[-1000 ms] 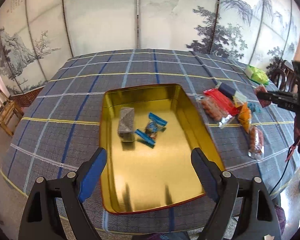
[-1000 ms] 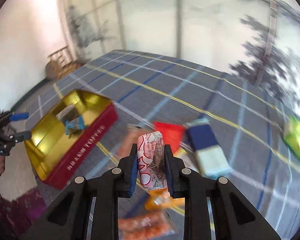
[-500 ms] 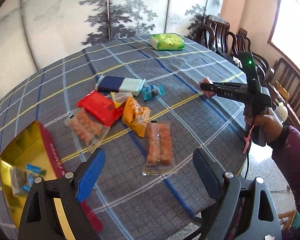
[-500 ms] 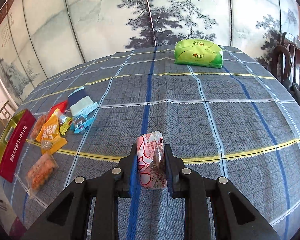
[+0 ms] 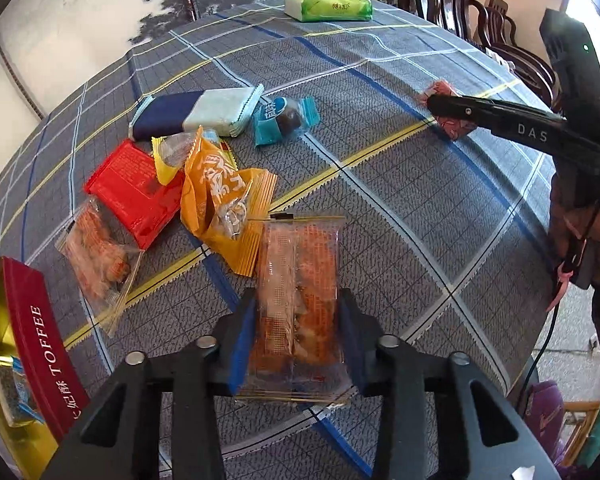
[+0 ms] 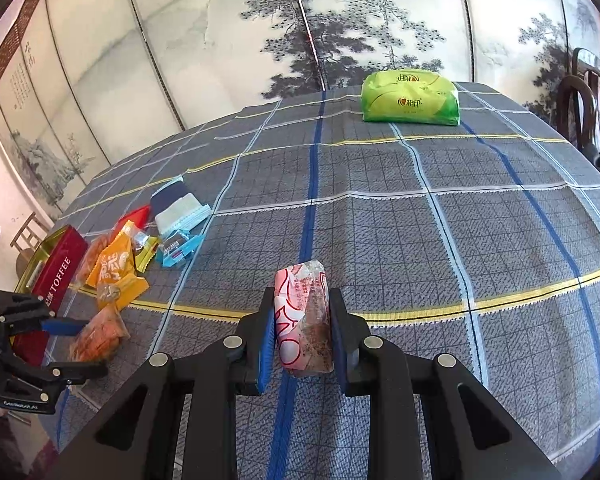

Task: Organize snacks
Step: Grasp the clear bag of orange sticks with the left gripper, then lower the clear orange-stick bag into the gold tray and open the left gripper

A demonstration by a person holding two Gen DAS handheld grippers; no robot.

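Left gripper [image 5: 296, 336]: the fingers are closed against both long sides of a clear packet of orange snack sticks [image 5: 298, 300], which lies lengthwise between them on the plaid tablecloth [image 5: 400, 208].

Right gripper [image 6: 302, 320]: the fingers are clamped on a pink-and-white wrapped snack [image 6: 304, 320], held on edge above the tablecloth. In the left wrist view this gripper enters from the right side, the wrapped snack at its tip.

Just beyond the left gripper's packet lies an orange snack bag [image 5: 220, 204], overlapping a red packet [image 5: 134, 188]. A second clear packet of orange snacks [image 5: 100, 256] lies beside the red packet. Farther out are a navy-and-white wafer pack [image 5: 198, 114] and a blue-wrapped candy [image 5: 282, 120], just beside each other.

The red toffee tin [image 5: 40, 348] sits at the left table edge, its gold interior holding wrapped candies. A green tissue pack [image 6: 410, 98] lies at the far side of the table, well apart from the snack group.
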